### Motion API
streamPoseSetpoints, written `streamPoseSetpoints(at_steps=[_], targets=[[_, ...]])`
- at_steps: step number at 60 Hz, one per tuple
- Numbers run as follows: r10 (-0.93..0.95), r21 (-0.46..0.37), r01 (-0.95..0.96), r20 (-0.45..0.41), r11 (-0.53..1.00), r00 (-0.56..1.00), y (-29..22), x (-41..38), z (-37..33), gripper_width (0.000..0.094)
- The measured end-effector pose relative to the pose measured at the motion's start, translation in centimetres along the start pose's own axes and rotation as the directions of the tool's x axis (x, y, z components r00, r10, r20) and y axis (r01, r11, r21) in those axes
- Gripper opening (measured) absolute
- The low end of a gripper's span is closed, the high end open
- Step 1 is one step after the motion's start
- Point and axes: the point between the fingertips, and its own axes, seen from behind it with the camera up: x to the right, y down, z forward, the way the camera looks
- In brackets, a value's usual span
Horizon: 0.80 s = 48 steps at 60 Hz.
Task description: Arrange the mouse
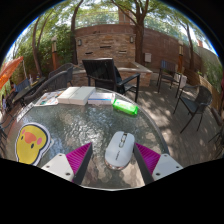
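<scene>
Spread apart, the gripper [115,160] frames a white mouse [120,148] near the glass table's [70,125] front edge, seemingly untouched.

Mouse [120,148]: white, oval, smooth-shelled. It rests flat on the glass tabletop [90,125], lower centre of the frame, long axis pointing away from the camera. Both sides are clear of contact; it is unheld.

The gripper [112,160] shows 2 pale fingers [62,168], each bearing a triangular magenta pad on its inner face.
</scene>
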Motion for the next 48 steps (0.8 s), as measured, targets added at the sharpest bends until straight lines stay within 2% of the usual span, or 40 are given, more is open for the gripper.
streamPoseSetpoints(at_steps=[5,7,11,15,26,30,34,41,48], targets=[[-0.001,-0.006,0.001,-0.004,1.0,1.0,-0.6,-0.2,1.2,0.0818],[-0.006,-0.007,0.006,-0.004,1.0,1.0,-0.7,-0.3,1.6,0.0779],[-0.029,-0.002,0.029,-0.005,1.0,1.0,-1.0,-0.4,2.2,0.0673],[-0.051,0.006,0.051,0.014,0.999,0.999,-1.0,-1.1,2.3,0.0502],[-0.079,0.002,0.079,-0.015,0.997,0.997,-0.8,-1.1,2.1,0.0409],[-0.089,-0.002,0.089,-0.06,0.996,0.994,-1.3,-0.3,1.5,0.037],[-0.066,0.012,0.068,-0.102,0.998,0.993,-2.2,0.4,0.4,0.0369],[0.017,0.13,0.008,-0.191,0.991,0.981,-8.5,1.4,-4.6,0.0368],[0.1,0.305,-0.039,-0.187,0.952,0.977,-17.1,-2.3,-11.9,0.037]])
